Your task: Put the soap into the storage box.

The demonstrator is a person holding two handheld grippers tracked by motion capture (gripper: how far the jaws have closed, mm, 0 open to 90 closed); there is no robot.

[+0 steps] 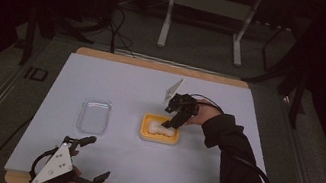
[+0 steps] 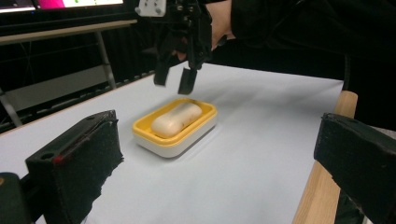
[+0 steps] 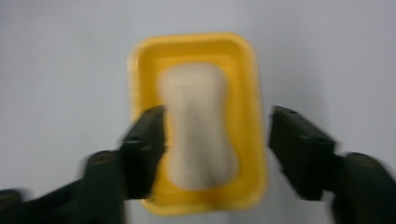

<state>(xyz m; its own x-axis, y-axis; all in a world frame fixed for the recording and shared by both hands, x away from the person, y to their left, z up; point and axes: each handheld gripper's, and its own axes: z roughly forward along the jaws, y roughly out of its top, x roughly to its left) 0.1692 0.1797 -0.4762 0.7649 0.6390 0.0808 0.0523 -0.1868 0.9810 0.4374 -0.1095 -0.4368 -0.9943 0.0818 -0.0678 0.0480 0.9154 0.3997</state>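
The right gripper [image 1: 174, 119], jaws spread, hangs above the pale oblong soap bar [image 3: 198, 123] in the yellow rectangular dish [image 3: 140, 70] mid-counter, its long axis running twelve-to-six between them. The left gripper [image 1: 88, 159] waits open at seven o'clock.

Motion blur over the soap [image 3: 200, 126], its yellow dish [image 3: 243, 51] and the right hand-held gripper [image 3: 215, 135].
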